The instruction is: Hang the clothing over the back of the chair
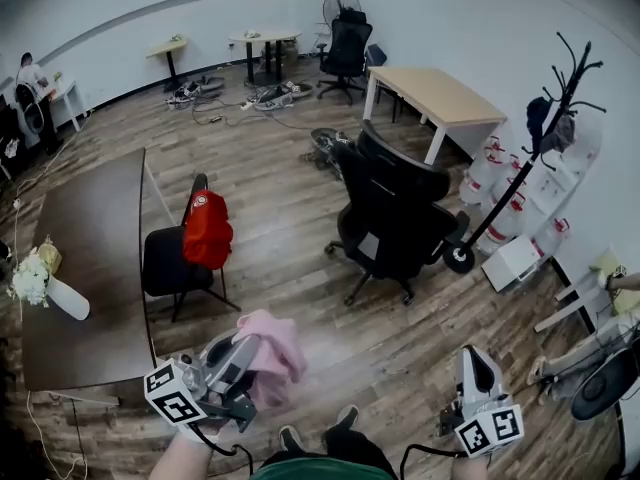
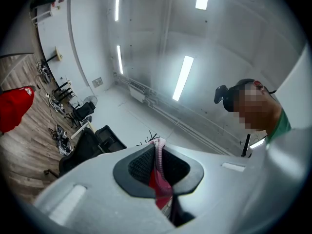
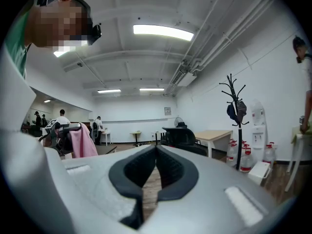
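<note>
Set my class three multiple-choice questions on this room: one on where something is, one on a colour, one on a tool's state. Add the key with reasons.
1. Where is the red garment?
A. over the small chair's back
B. on the coat rack
C. on the floor

2. What colour is the cloth in the left tool?
A. blue
B. pink
C. green

3. How do the right tool's jaws stand?
A. shut, empty
B. shut on the cloth
C. wide open

Key:
1 A, in the head view it drapes over that chair's back.
2 B, pink folds hang from the closed jaws.
3 A, in the right gripper view the jaws meet with nothing between them.
</note>
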Motion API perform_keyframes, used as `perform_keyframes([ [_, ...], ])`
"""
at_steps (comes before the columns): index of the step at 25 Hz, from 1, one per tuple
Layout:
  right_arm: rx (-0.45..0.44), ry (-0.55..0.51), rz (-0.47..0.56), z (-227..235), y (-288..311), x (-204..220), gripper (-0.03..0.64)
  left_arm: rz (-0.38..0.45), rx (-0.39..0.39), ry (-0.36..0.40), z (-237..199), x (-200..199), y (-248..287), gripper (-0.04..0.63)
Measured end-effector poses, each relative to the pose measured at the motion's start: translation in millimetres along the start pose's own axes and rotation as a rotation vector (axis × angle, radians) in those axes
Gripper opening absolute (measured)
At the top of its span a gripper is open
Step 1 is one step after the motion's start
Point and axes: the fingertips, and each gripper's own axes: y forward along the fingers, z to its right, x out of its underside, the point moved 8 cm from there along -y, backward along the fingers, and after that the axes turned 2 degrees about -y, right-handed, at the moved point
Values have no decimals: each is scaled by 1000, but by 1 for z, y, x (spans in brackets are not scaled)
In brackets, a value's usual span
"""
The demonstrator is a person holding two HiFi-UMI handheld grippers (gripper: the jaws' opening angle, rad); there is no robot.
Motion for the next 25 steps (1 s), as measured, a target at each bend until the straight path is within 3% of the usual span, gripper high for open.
perform_keyframes([
  [5,-6,7,28,19,25,-2,3,14,-31,51,-21,-16,23,23],
  [14,-23,42,71,107,79,-9,3,79,-116,174,-35,-42,100,23],
  [18,-50,44,85,136,101,-15,3,64,-166,241,-41,-46,137,23],
  [25,-70,52,87,174,120,-17,3,41,-145,346,-38,-60,198,23],
])
